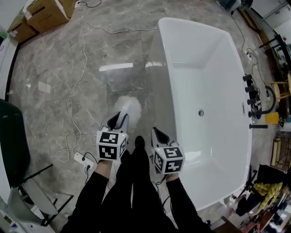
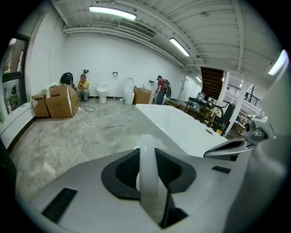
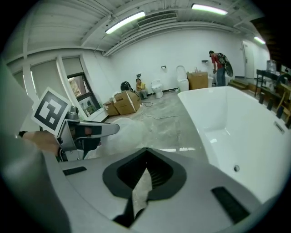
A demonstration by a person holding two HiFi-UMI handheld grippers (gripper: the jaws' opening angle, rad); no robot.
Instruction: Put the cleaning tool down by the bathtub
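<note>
The cleaning tool has a fluffy white head (image 1: pixel 129 105) and a pale handle (image 2: pixel 148 179). My left gripper (image 1: pixel 121 116) is shut on that handle and holds the tool over the marble floor, just left of the white bathtub (image 1: pixel 164 68). In the right gripper view the fluffy head (image 3: pixel 126 129) shows beside the left gripper (image 3: pixel 91 130). My right gripper (image 1: pixel 158 133) hangs next to the tub's outer wall. Its jaws stand a narrow slit apart with nothing in them (image 3: pixel 145 166). The tub (image 2: pixel 182 127) is empty, with a drain (image 3: pixel 236 168) in its floor.
A white cable (image 1: pixel 72 91) snakes across the floor to a power strip (image 1: pixel 82 158) by my left foot. Cardboard boxes (image 1: pixel 45 13) sit at the far left corner. Black tap fittings (image 1: pixel 251 98) line the tub's far rim. A dark chair (image 1: pixel 11 141) stands at the left.
</note>
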